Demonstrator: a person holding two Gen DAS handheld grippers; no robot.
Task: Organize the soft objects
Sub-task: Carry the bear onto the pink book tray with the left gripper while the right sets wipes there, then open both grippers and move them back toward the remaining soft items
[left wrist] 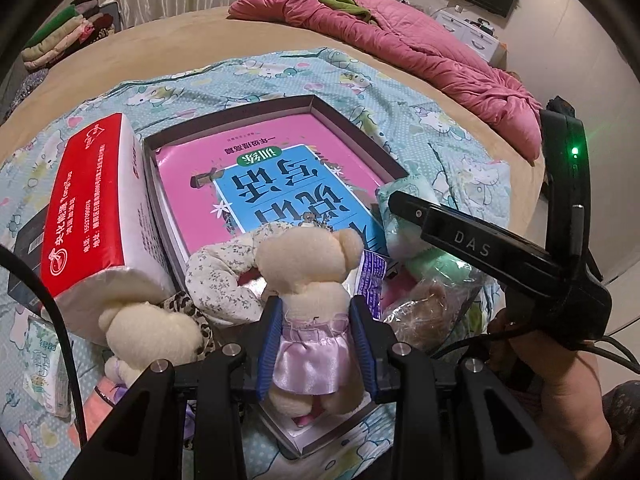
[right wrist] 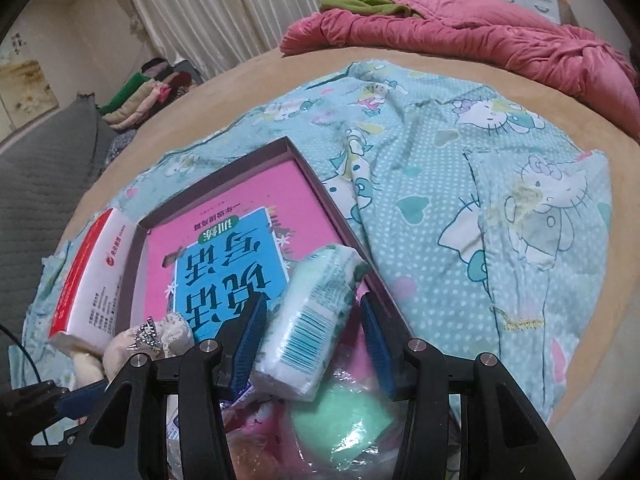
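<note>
The bed (right wrist: 600, 320) carries a cartoon-print sheet (right wrist: 440, 200), and on it lies a shallow open box (left wrist: 344, 136) with a pink-and-blue book (left wrist: 256, 184) flat inside. Leaning on the box's left wall is a large red-and-white tissue pack (left wrist: 92, 208), not yet stowed. At the near end of the box sit a floral fabric piece (left wrist: 220, 280) and a clear bag of soft items (right wrist: 340, 420) (contents too crumpled to name). The left claw (left wrist: 316, 340) is clamped on a small teddy bear (left wrist: 308, 280) in a lilac skirt, held over the near corner of the box. The right claw (right wrist: 316, 340) straddles a small tissue packet (right wrist: 312, 320) propped over the box; only its left pad seems to touch, so a grip is doubtful. A second bear (left wrist: 148, 332) and another packet (left wrist: 44, 364) wait outside, so I judge the sorting roughly midway.
</note>
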